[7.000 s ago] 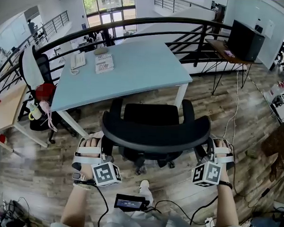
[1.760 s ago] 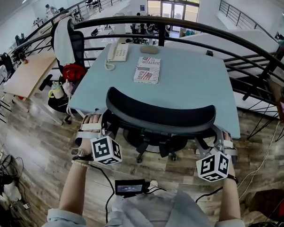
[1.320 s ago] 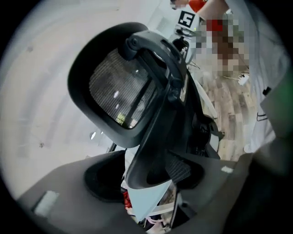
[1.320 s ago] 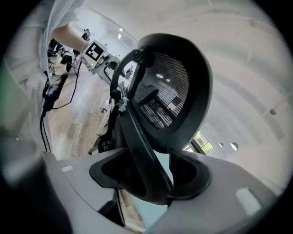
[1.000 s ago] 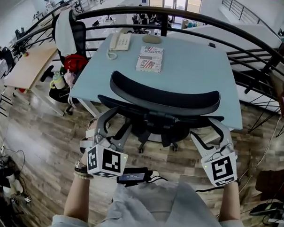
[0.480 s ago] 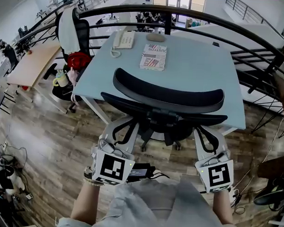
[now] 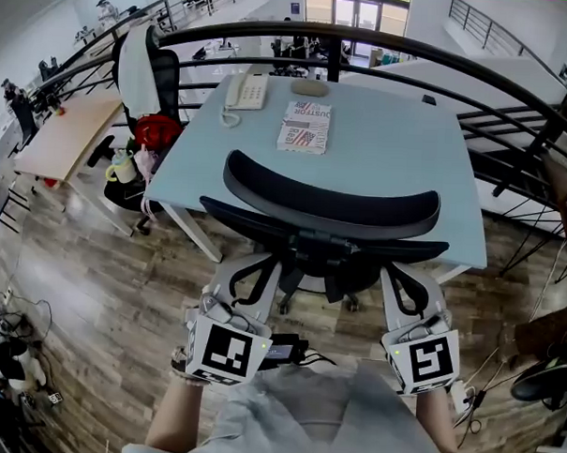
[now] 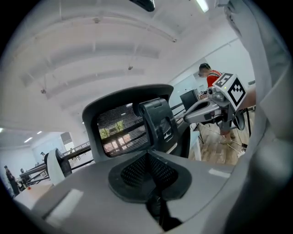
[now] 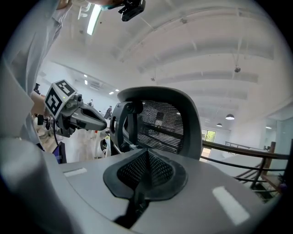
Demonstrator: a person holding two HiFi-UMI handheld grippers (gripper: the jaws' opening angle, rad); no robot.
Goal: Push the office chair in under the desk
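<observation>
Office chair [image 7: 331,206]: black throughout, with a fine mesh weave in the backrest. Bench [image 7: 390,150]: pale blue top, white legs. Telephone [image 7: 244,92]: white. Booklet [image 7: 305,128]: white with red print and striping. Railing [image 7: 515,76]: black. Floor [image 7: 93,288]: grey-brown wood-grain planks. Second chair [image 7: 163,75]: black, with a white cover [image 7: 133,69] draped over it and a red bag [image 7: 156,131] on its seat. Neighbouring bench [image 7: 67,132]: light tan wood.

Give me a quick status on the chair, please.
Left gripper, right gripper just closed, empty, off chair. Chair in under desk. No obstruction seen.
</observation>
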